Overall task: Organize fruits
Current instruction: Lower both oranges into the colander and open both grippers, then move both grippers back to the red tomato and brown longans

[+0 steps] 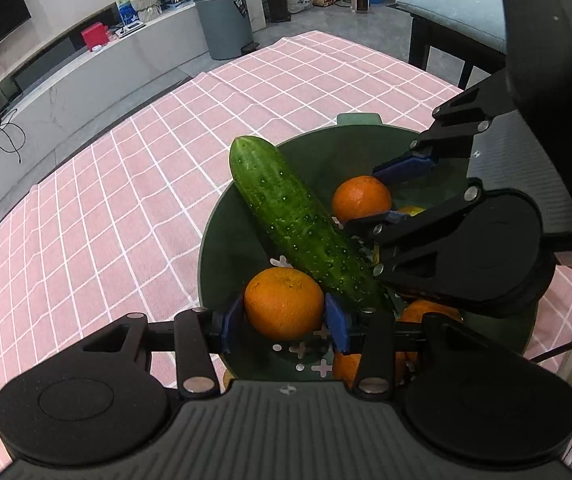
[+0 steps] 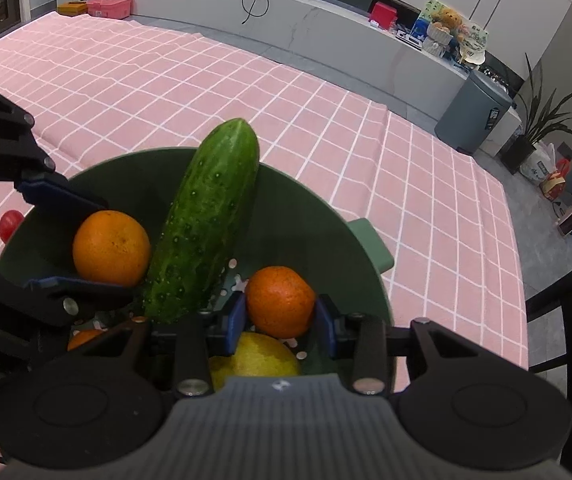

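Note:
A dark green colander bowl (image 1: 326, 152) (image 2: 306, 232) stands on the pink checked cloth. A long cucumber (image 1: 286, 216) (image 2: 206, 220) leans across it, one end over the rim. My left gripper (image 1: 284, 316) (image 2: 116, 245) is shut on an orange (image 1: 284, 296) (image 2: 111, 247), blue pads against both sides. On the other side of the cucumber, my right gripper (image 2: 280, 316) (image 1: 362, 196) is shut on a second orange (image 2: 280, 296) (image 1: 362, 198). Beneath it lies a yellow fruit (image 2: 254, 356). More oranges (image 1: 426, 312) sit low in the bowl, partly hidden.
A small red tomato (image 2: 10, 224) lies on the cloth just outside the bowl. The pink cloth (image 1: 126, 200) stretches far beyond the bowl. Off the table stand a grey bin (image 1: 226, 20), a cushioned chair (image 1: 458, 12) and a long low cabinet (image 2: 326, 20).

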